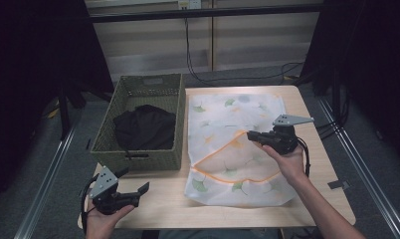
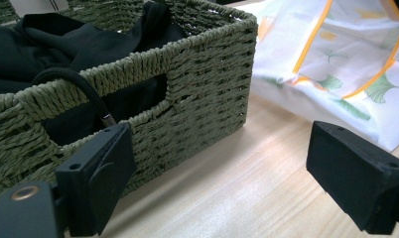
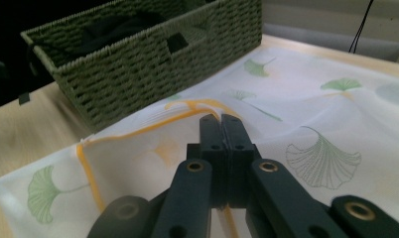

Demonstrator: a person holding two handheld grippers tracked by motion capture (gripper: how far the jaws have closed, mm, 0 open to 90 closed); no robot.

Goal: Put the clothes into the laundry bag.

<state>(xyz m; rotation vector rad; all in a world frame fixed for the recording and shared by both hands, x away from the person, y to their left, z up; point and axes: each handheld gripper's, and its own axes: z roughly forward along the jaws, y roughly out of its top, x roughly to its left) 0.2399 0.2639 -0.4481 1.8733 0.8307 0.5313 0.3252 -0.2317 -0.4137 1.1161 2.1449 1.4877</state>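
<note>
A white mesh bag (image 1: 233, 112) printed with green leaves lies flat on the right half of the wooden table (image 1: 158, 204). Its opening has an orange trim (image 3: 138, 131). My right gripper (image 1: 251, 134) is shut on that orange-trimmed edge (image 1: 236, 143) and holds the top layer a little above the rest of the bag (image 3: 311, 99); the jaws (image 3: 220, 121) are pressed together with the trim running into them. My left gripper (image 1: 134, 180) stands open over bare wood at the front left, just in front of the basket, with nothing between its jaws (image 2: 222, 173).
A green woven basket (image 1: 138, 159) sits left of the bag with a black garment (image 1: 146, 127) inside; its handle hole faces the left gripper (image 2: 138, 99). A black cord (image 2: 83, 87) hangs over the rim. Beyond the table are cables and dark stands.
</note>
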